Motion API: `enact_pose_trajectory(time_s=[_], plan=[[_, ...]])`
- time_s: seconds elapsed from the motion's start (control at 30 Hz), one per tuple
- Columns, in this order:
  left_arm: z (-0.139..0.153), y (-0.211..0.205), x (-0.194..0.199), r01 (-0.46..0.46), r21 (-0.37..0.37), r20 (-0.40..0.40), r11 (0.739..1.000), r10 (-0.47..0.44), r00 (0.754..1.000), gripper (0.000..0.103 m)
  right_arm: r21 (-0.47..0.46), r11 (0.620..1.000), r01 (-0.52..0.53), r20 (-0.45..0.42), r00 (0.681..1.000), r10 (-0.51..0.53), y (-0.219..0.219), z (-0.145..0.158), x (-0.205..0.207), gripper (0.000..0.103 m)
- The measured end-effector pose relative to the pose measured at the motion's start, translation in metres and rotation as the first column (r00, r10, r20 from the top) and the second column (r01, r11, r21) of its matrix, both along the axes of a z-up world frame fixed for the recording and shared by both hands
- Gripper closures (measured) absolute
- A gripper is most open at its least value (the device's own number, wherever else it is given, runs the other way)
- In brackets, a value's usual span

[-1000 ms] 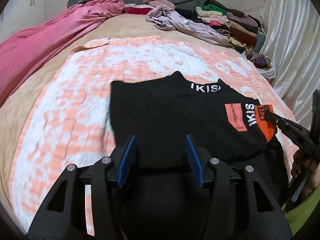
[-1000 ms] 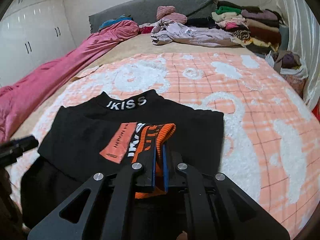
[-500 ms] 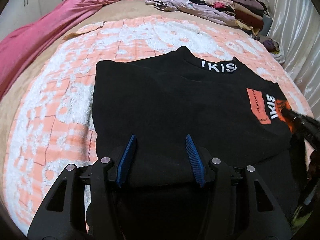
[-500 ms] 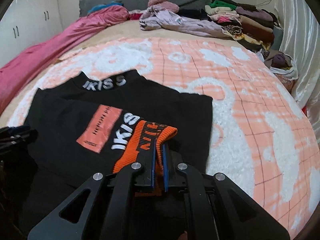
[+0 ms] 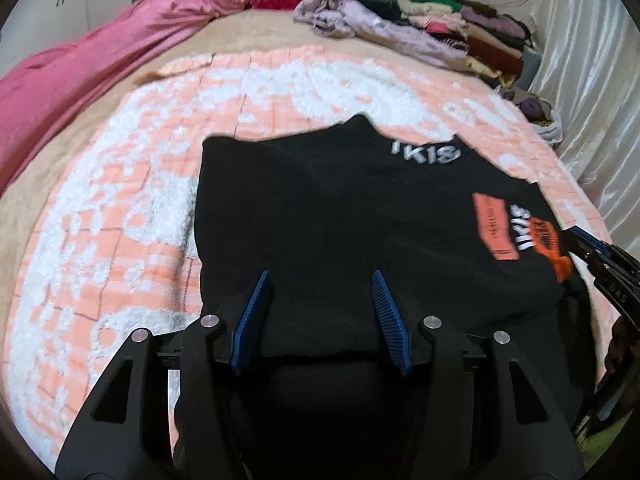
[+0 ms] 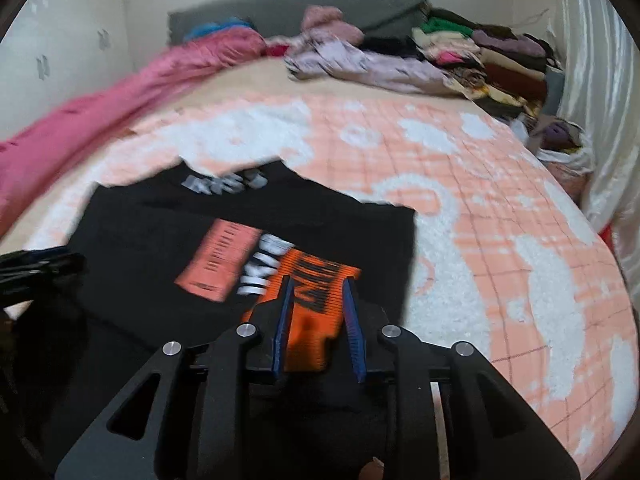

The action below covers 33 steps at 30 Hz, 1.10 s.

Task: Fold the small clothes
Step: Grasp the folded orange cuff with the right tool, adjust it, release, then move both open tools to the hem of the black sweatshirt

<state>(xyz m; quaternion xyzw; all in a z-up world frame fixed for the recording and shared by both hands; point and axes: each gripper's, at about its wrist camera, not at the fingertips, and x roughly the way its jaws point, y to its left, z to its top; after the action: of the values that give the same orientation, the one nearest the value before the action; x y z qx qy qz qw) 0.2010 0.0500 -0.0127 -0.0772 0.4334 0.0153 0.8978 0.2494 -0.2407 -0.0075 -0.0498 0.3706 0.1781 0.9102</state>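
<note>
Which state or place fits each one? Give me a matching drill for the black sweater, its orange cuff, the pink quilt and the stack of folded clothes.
Things:
1. black sweater
2. orange cuff
3. pink quilt
4. stack of folded clothes

States or places:
A. far right corner of the bed
B. between the right claw's parted pads
C. spread on the orange-and-white blanket
D. bunched along the bed's left side

Pairs: 1-C, 2-B, 3-D, 4-A
</note>
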Motion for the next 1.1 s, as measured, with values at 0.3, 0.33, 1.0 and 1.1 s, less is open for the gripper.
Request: enact_pose_trajectory(time_s=[0.3, 0.33, 1.0, 1.1], plan=[[-0.004, -0.027, -0.001, 0.062, 0.059, -0.037, 0.996, -0.059, 0.998, 0.053, 0.015, 0.989, -0.149, -0.055, 0.987, 0.150, 0.043, -0.015, -0.013, 0.072], [-0.008, -0.028, 0.001, 0.061, 0.065, -0.051, 0.996, -0.058, 0.997, 0.053, 0.012, 0.988, -0.154, -0.062, 0.986, 0.154, 0.044, -0.017, -0.013, 0.071], [-0.018, -0.026, -0.002, 0.048, 0.044, -0.055, 0.998, -0.045, 0.997, 0.053, 0.014, 0.993, -0.121, -0.137, 0.983, 0.121, 0.030, -0.026, -0.007, 0.060], [-0.014, -0.025, -0.005, 0.042, 0.037, -0.049, 0.998, -0.040, 0.998, 0.051, 0.058, 0.990, -0.130, -0.129, 0.982, 0.137, 0.028, -0.020, -0.009, 0.057]])
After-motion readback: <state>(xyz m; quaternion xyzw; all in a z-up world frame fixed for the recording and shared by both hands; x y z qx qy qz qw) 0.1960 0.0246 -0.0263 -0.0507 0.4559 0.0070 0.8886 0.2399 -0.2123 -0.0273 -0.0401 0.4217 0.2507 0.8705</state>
